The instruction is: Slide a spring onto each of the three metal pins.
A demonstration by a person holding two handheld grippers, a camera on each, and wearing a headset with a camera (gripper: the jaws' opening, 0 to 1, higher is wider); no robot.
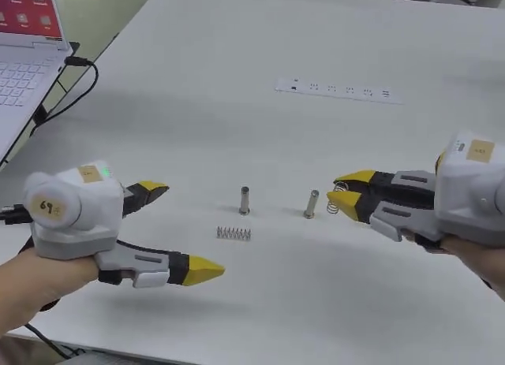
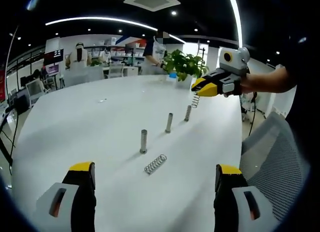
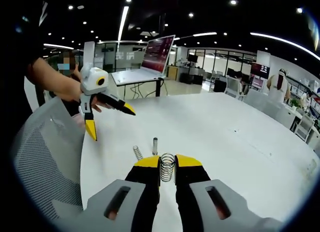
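1 spring (image 3: 167, 170) between tips of right claw (image 3: 168, 162), near 1 upright pin (image 1: 312, 204)

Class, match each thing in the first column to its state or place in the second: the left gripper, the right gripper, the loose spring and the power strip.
Things:
1. left gripper
2. right gripper
3. loose spring
4. power strip

States or places:
A. on its side, just in front of a bare pin
B. shut on a held spring
C. flat at the far side of the table
D. open, holding nothing

Pairs: 1-D, 2-B, 3-A, 4-C
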